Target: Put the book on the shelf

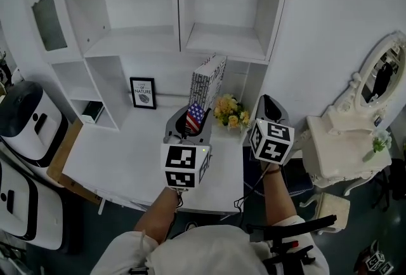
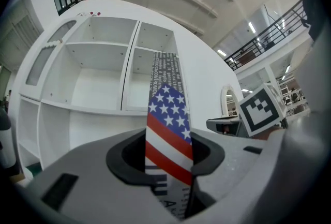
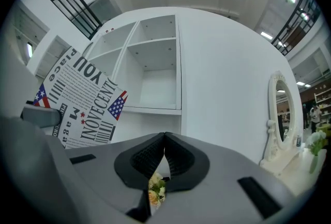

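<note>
In the head view, the book [image 1: 207, 83] is held upright by the left gripper [image 1: 192, 122] above the desk [image 1: 127, 166], below the shelf [image 1: 177, 45]. Flowers [image 1: 230, 112] are seen between it and the right gripper [image 1: 269, 107]. In the left gripper view, the book's edge is pinched between the jaws. In the right gripper view, the jaws are pressed together on nothing.

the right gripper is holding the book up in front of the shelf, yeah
No: the left gripper holds the book up in front of the shelf; the left gripper view shows its jaws clamped on the book's flag-printed edge.
</note>
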A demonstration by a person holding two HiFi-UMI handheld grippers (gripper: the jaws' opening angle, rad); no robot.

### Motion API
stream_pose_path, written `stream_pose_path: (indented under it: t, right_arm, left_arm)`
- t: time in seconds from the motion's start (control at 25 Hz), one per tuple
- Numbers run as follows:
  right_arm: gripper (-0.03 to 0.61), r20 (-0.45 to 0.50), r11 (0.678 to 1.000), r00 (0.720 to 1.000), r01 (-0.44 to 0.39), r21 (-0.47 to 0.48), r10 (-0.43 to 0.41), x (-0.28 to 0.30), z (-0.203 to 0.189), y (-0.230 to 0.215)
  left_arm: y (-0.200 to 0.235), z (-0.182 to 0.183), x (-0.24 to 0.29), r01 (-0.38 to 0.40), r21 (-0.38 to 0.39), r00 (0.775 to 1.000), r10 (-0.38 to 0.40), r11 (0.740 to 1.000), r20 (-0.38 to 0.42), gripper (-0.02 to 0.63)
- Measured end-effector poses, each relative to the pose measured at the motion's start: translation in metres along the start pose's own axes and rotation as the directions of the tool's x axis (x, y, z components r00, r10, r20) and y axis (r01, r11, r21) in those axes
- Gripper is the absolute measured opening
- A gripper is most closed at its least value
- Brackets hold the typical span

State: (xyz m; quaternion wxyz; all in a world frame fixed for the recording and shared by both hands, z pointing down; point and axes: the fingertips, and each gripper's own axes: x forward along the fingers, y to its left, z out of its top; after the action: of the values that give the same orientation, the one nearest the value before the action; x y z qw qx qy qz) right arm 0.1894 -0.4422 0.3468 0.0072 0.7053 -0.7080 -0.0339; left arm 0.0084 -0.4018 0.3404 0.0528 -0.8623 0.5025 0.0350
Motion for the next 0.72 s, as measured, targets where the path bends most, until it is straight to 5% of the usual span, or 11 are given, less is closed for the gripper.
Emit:
stream_pose_path:
  t: [0.72]
  right_arm:
    - [0.021, 0.021, 0.999, 1.0, 0.001, 0.038, -0.002, 0.01, 0.016, -0.016]
  left_arm:
    - [0.012, 0.073, 0.014, -0.042, 0.019, 0.997, 0.041, 0.999, 0.063, 0.16]
